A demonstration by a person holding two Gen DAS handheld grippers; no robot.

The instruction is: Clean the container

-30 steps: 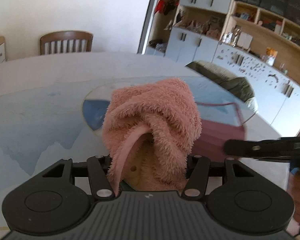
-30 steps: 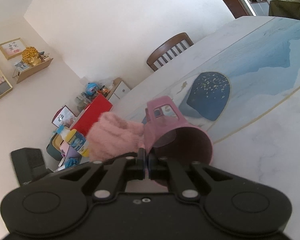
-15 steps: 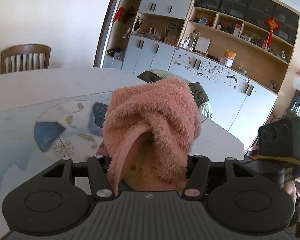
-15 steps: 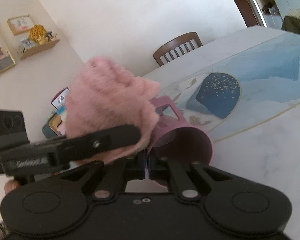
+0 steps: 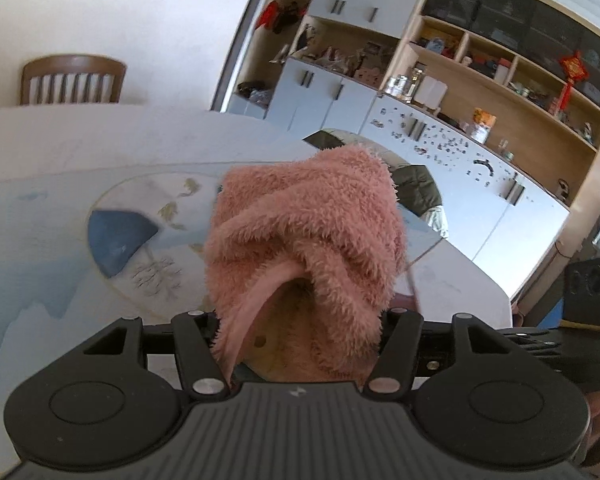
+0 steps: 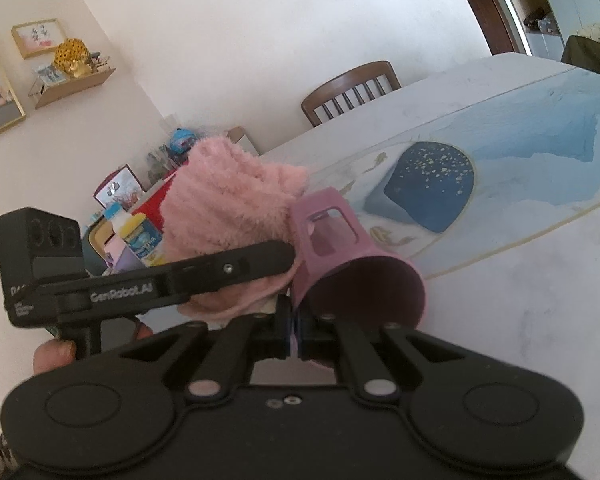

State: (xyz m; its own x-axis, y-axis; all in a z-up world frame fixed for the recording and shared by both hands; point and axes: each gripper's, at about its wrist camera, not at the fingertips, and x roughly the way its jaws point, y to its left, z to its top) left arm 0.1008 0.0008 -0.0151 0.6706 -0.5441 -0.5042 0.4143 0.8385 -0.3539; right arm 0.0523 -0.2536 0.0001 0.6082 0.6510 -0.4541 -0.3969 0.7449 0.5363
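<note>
Pink plastic cup-shaped container (image 6: 356, 264) sits centre frame in the right view, tipped mouth-down toward the camera above the marble-print desk (image 6: 540, 280), its rim clenched in the right gripper (image 6: 294, 332) jaws, presumably exposing the wall for wiping. Left gripper (image 5: 300, 344) jaws grasp a fluffy pink cloth (image 5: 304, 240), held level beside the container's left.

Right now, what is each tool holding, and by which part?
Left tool: bunched pink cloth, clamped at its lower end. Right tool: pink cup, pinched by its rim.
</note>
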